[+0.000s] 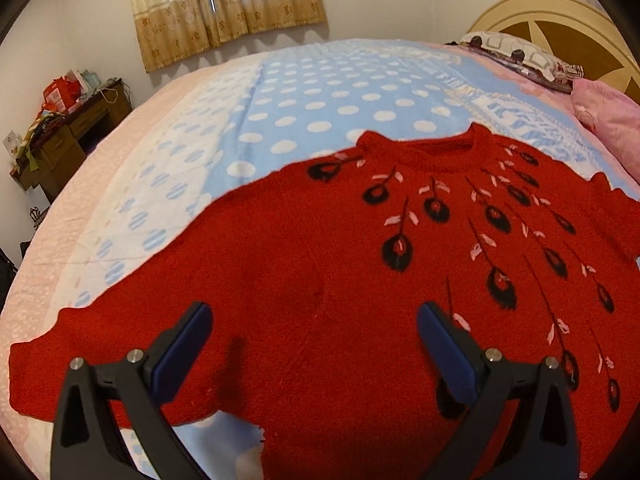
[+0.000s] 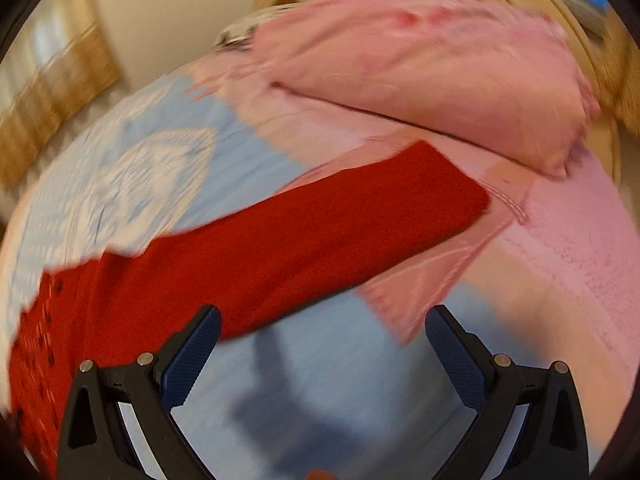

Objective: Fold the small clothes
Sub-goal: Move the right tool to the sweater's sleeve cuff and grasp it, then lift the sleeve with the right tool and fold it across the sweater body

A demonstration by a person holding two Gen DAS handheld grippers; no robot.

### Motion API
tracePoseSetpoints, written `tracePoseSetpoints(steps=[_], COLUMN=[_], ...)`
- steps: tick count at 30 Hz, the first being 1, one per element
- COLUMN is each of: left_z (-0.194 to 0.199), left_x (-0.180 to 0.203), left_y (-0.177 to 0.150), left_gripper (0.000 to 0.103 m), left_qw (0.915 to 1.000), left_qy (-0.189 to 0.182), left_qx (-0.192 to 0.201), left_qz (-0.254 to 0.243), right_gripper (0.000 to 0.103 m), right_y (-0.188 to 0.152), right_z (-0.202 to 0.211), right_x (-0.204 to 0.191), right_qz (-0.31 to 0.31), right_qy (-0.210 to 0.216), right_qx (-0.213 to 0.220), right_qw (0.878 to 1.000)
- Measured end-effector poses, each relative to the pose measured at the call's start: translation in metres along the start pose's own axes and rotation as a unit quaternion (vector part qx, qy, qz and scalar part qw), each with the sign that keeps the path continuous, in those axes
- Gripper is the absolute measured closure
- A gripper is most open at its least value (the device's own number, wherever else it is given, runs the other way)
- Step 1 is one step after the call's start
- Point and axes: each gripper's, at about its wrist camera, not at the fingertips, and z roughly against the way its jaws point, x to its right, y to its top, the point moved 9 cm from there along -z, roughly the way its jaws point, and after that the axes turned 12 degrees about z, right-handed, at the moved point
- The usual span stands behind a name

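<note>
A red sweater (image 1: 304, 264) lies spread flat, front up, on the bed (image 1: 312, 92); its round collar (image 1: 436, 152) points toward the headboard (image 1: 560, 20), and black feather shapes with pale pink flecks fan down from the collar across one half of the chest; the other half is plain red. One sleeve (image 1: 60, 356) runs out sideways from the body and ends in a cuff at the pink edge of the bedding; under the sweater the cover is light blue with white dots.

The left gripper (image 1: 314, 320) hangs above the sweater's lower body with its fingers (image 1: 188, 344) spread wide and grasping nothing (the blue pads stand well apart, with red knit showing between them).

In the right wrist view, which is blurred by motion, the sweater's other sleeve (image 2: 320, 236) stretches away from the body toward a pink pillow (image 2: 440, 72) that leans by the headboard; its cuff rests on a pink cloth near the pillow, not touching it. The right gripper (image 2: 322, 328) hovers just beside that sleeve, over bare blue cover, fingers (image 2: 192, 356) released and wide apart, holding nothing; a dark shadow falls on the cover between them.

Beyond the sweater, near the headboard, lies a patterned pillow (image 1: 516, 56); beige flowered curtains (image 1: 224, 4) hang on the wall past the far side of the bed, and a brown bench (image 1: 68, 128) cluttered with bags stands by the bed's far corner.
</note>
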Motion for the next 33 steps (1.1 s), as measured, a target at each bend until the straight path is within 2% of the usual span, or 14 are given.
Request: tracePoseSetpoints(steps=[2,5,7,14,16,19,24,28,33], left_z=[-0.002,-0.003,-0.005,-0.007,-0.008,-0.009,-0.009,-0.009,-0.009], left_x=[0.000,0.002,0.002,0.000,0.001,0.002,0.002,0.001,0.000], left_y=[-0.001,-0.003,-0.004,-0.006,-0.007,-0.008,-0.009,-0.009,-0.008], left_gripper=[0.000,0.000,0.000,0.000,0.000,0.000,0.000,0.000,0.000], left_qw=[1.0000,1.0000,1.0000,0.9999,0.9999,0.9999,0.9999,0.9999,0.9999], left_qy=[-0.001,-0.002,-0.002,-0.005,-0.005,-0.002,-0.001,-0.002,-0.004], left_qx=[-0.003,-0.005,-0.007,-0.011,-0.012,-0.013,-0.013,-0.012,-0.012], left_qz=[-0.001,-0.002,-0.003,0.001,0.000,-0.003,-0.004,-0.004,0.001], right_gripper=[0.002,0.008,0.022,0.056,0.073,0.090,0.096,0.098,0.098], right_y=[0.010,0.024,0.033,0.046,0.045,0.046,0.051,0.058,0.070], right_z=[-0.005,-0.009,-0.016,-0.027,-0.029,-0.034,-0.034,-0.022,0.000], right_x=[0.018,0.028,0.034,0.064,0.073,0.083,0.079,0.063,0.020], right_qz=[-0.041,-0.060,-0.079,-0.147,-0.164,-0.183,-0.161,-0.116,-0.076], right_qy=[0.013,0.010,0.017,0.026,0.031,0.036,0.036,0.030,0.064], right_qx=[0.017,0.027,0.032,0.046,0.044,0.039,0.039,0.058,0.076], right_qw=[0.999,0.998,0.996,0.988,0.985,0.982,0.986,0.991,0.992])
